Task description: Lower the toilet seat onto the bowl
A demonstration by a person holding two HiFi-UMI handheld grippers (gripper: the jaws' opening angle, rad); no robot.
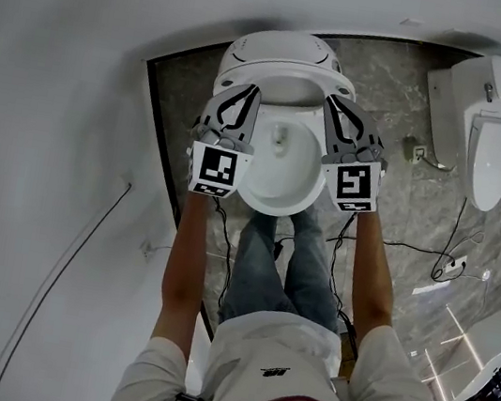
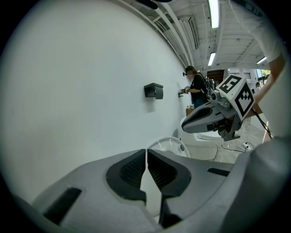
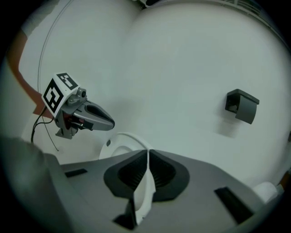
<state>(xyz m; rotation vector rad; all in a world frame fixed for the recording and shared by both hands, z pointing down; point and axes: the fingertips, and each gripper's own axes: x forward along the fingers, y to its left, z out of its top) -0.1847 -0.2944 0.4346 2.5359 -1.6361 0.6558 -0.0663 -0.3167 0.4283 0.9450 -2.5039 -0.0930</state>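
Note:
A white toilet stands against the wall, seen from above in the head view. Its seat is a white ring tilted over the bowl, held at both sides. My left gripper is shut on the seat's left edge, and my right gripper is shut on its right edge. In the left gripper view the jaws pinch a thin white strip of the seat, with the right gripper opposite. In the right gripper view the jaws clamp the seat rim, and the left gripper hangs across.
A white wall runs close along the left of the toilet. A second toilet stands at the right, with cables on the marble floor. A black holder is fixed to the wall. Another person stands far off.

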